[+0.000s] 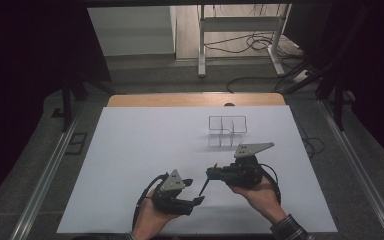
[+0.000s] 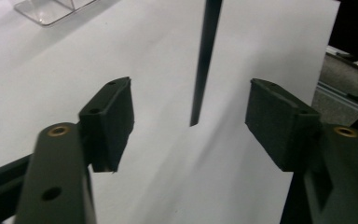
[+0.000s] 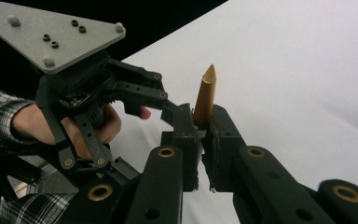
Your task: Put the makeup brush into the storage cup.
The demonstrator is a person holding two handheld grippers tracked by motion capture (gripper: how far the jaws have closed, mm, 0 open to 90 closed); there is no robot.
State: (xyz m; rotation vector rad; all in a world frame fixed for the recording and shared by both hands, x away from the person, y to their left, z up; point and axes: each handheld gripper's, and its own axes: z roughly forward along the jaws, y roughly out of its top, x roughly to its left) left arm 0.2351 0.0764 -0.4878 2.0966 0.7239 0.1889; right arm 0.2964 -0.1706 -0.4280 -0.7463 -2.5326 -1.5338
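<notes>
My right gripper (image 1: pixel 211 173) is shut on a thin pointed stick (image 1: pixel 204 186), which slants down and left from its jaws over the white table (image 1: pixel 130 150). In the right gripper view the stick (image 3: pixel 205 95) looks orange-brown and its tip pokes up past my shut right gripper (image 3: pixel 200 128). My left gripper (image 1: pixel 194 191) stands open just left of it. In the left gripper view the stick (image 2: pixel 205 60) looks dark, and its end hangs ahead of the gap of my left gripper (image 2: pixel 189 122). Nothing sits between the pads (image 2: pixel 112 116).
A clear plastic holder with dividers (image 1: pixel 227 131) stands on the white sheet beyond the grippers, and its corner (image 2: pixel 51 9) shows in the left gripper view. A wooden table edge (image 1: pixel 195 99) lies at the back. A metal frame (image 1: pixel 240 35) and cables stand on the floor beyond.
</notes>
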